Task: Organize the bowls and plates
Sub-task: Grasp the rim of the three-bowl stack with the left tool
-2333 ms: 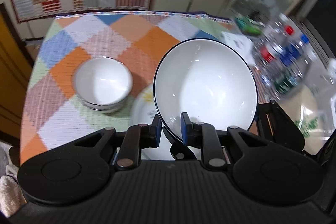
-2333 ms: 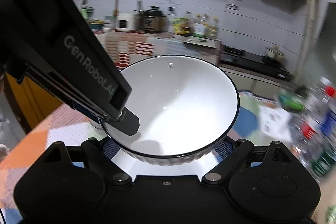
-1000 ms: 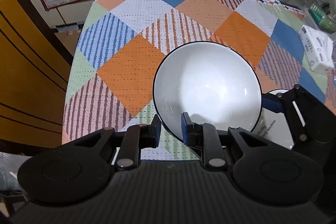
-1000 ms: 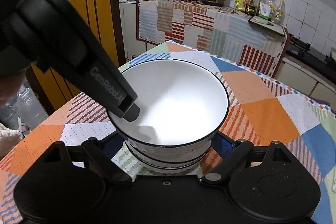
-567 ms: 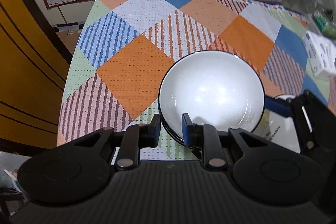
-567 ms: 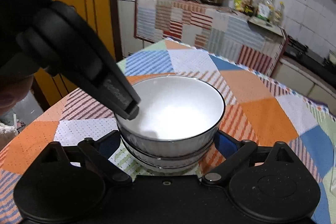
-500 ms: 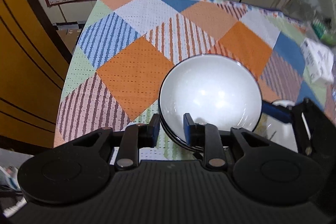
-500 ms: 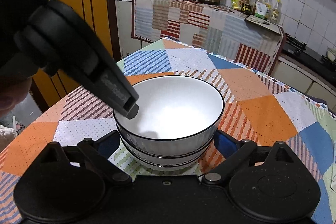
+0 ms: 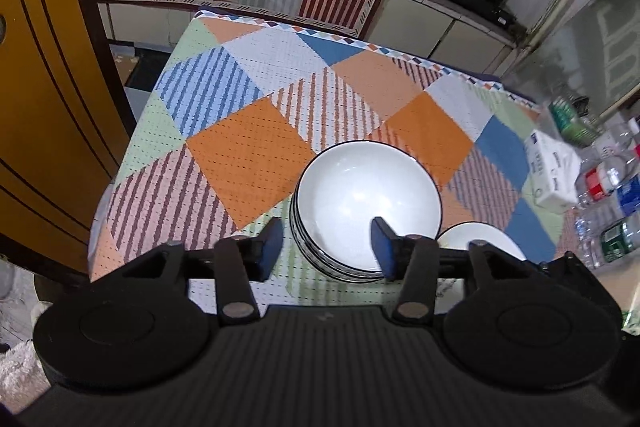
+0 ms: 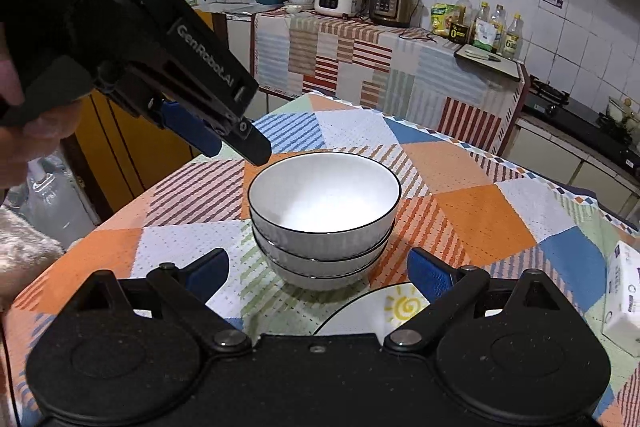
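Bowl (image 10: 324, 193) now sits stacked, released by both opened hand-held grippers.

3 bowls (image 10: 324, 223) sit nested on the tablecloth (image 10: 480, 219). A plate (image 10: 376, 311) lies just beside them. A tissue pack (image 10: 624, 299) lies farther right.

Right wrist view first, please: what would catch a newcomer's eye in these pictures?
The stack of white bowls with thin black rims stands out first, three nested near the table's near edge on the bright patchwork tablecloth. Above and left of it hangs the left tool, its jaws opening with nothing between them. Just in front of the stack lies a plate with a yellow sun, partly hidden by the right tool.
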`<state>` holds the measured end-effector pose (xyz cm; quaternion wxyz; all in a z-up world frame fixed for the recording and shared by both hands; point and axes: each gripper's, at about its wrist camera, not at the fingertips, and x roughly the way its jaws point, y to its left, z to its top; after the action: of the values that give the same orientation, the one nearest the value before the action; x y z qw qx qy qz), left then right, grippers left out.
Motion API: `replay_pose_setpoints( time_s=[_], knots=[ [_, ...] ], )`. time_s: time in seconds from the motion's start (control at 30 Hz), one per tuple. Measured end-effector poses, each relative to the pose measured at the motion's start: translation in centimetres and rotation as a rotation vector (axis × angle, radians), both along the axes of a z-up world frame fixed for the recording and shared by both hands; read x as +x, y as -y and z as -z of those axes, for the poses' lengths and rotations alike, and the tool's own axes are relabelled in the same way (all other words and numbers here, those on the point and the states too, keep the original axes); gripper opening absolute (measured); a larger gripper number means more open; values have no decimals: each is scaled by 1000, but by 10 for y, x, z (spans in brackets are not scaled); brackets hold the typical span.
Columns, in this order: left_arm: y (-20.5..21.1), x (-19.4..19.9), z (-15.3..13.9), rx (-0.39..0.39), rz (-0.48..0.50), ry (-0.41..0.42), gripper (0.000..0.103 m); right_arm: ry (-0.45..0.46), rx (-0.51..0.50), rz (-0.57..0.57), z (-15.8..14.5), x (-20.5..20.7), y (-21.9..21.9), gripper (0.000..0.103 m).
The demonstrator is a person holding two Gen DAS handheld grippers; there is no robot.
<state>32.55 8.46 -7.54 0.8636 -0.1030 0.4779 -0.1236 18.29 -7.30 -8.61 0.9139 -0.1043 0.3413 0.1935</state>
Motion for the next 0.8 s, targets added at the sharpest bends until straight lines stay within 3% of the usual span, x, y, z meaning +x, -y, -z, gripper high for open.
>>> replay_pose_setpoints(
  time_s=[0.3, 0.53, 0.8],
  knots=[
    [-13, 13, 23, -79, -65, -38, 54, -75, -23, -88, 10, 29, 4, 98],
    [-28, 25, 72, -194, -163, -109, 55, -189, -62, -79, 48, 67, 0, 99],
    [-38, 31, 113, -360, -187, -157, 56, -243, -86, -94, 71, 88, -12, 99]
  ],
)
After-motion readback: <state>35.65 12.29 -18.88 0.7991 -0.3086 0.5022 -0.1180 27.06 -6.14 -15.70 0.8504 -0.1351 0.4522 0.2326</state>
